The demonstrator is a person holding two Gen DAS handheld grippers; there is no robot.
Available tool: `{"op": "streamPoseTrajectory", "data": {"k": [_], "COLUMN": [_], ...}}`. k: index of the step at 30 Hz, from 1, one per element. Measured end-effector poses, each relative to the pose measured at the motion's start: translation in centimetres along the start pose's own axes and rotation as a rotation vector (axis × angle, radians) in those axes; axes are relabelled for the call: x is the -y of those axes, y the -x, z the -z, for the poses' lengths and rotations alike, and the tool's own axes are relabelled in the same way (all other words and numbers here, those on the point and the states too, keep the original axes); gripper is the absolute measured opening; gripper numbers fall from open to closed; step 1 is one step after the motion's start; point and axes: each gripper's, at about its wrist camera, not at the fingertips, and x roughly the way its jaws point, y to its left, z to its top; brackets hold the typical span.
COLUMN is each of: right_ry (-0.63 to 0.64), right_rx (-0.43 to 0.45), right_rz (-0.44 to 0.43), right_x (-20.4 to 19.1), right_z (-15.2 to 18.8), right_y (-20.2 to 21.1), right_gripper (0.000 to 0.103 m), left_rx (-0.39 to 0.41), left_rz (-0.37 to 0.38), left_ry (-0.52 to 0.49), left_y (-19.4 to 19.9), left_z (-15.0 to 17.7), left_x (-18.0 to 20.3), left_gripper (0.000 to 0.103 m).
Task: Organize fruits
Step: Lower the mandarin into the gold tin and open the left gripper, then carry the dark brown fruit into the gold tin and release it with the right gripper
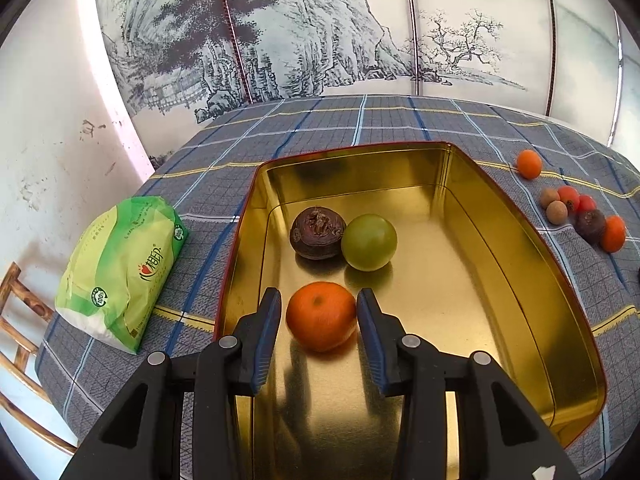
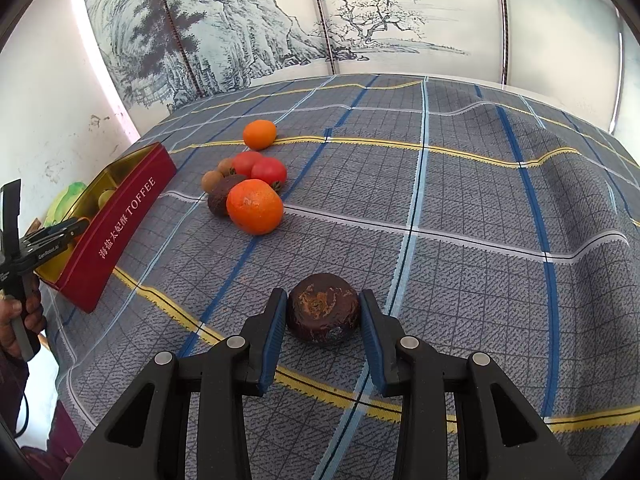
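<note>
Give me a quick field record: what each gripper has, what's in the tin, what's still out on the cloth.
left gripper: jaws around an orange on the tin floor, narrow gaps at both pads, so open
right gripper: shut on a dark wrinkled fruit on the plaid cloth
tin: gold inside, red outside; holds the orange, a dark fruit, a green fruit
still on cloth: cluster by the tin with large orange, plus lone orange behind
beside tin: green packet
</note>
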Motion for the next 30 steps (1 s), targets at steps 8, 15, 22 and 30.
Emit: {"op": "streamPoseTrajectory", "data": {"k": [8, 15, 22, 30], "right_ry": [0.001, 0.005, 0.009, 0.040], "right_rx": [0.000, 0.000, -0.001, 0.024], "right_rz": [0.002, 0.006, 0.011, -0.008], "right_x": [-0.1, -0.1, -0.1, -1.5], "right_z": [0.0, 0.1, 0.1, -0.3], "right_y": [0.0, 0.0, -0.1, 0.9], "right_gripper": [0.038, 0.038, 0.037, 0.038], "left_rx": [0.048, 0.094, 0.147, 0.177], "left_rz": [0.013, 0.048, 0.067, 0.096], "left_ry": [-0.012, 0.006, 0.029, 0.055], "left_y": [0.5, 1.1, 1.7, 2.2], "left_z": [0.2, 0.4, 0.6, 0.8], "left_x": [0.0, -0.3, -0.7, -1.0], "left_gripper": [0.038, 0.048, 0.050, 0.050]}}
